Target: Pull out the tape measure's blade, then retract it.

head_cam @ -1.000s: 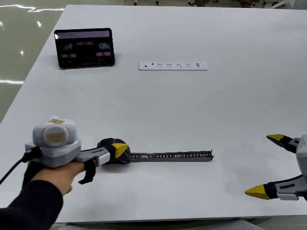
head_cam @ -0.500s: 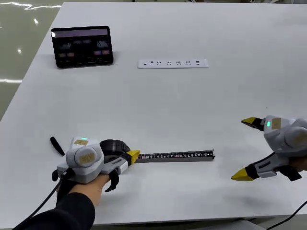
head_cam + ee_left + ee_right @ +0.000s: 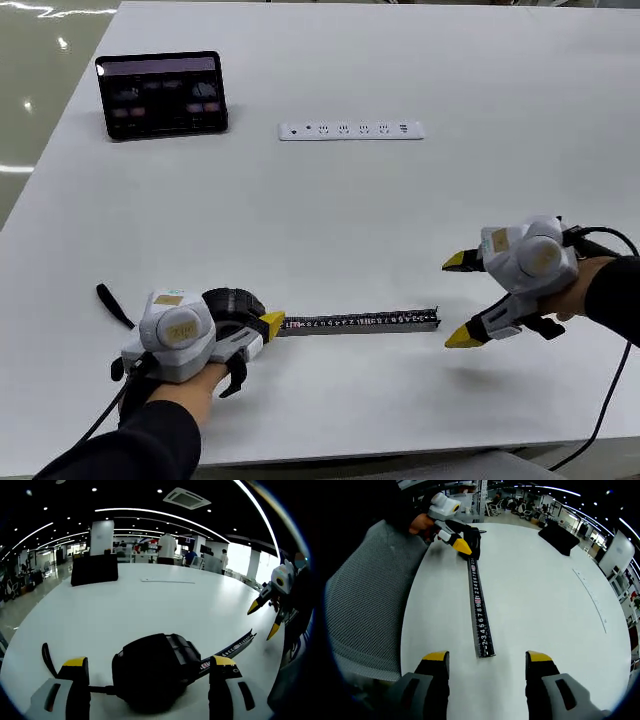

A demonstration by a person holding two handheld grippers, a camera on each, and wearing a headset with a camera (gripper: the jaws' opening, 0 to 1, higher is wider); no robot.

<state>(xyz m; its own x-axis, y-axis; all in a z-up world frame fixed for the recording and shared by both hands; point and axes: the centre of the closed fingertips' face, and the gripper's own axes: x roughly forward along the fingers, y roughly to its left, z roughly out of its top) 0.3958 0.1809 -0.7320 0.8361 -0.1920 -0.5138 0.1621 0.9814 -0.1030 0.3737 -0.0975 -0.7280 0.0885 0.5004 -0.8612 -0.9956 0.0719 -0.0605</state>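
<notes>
Tape measure (image 3: 235, 303) lies near the front edge of the table (image 3: 330, 220) on my left, its blade (image 3: 360, 321) drawn out flat towards the right. Left gripper (image 3: 250, 318) straddles the black case (jaws close on both sides, though I cannot tell whether they clamp it). Right gripper (image 3: 458, 300) sits just beyond the blade's tip, jaws spread wide, holding nothing.

I get bare table (image 3: 400, 220) all round my right gripper (image 3: 457, 300), its jaws spread. The lane ahead holds just the blade (image 3: 360, 321), its tip near and in line with the gap. The tablet (image 3: 161, 93) and power strip (image 3: 350, 130) sit far side, well apart. A mesh chair (image 3: 365, 595) crowds the table's near edge.
</notes>
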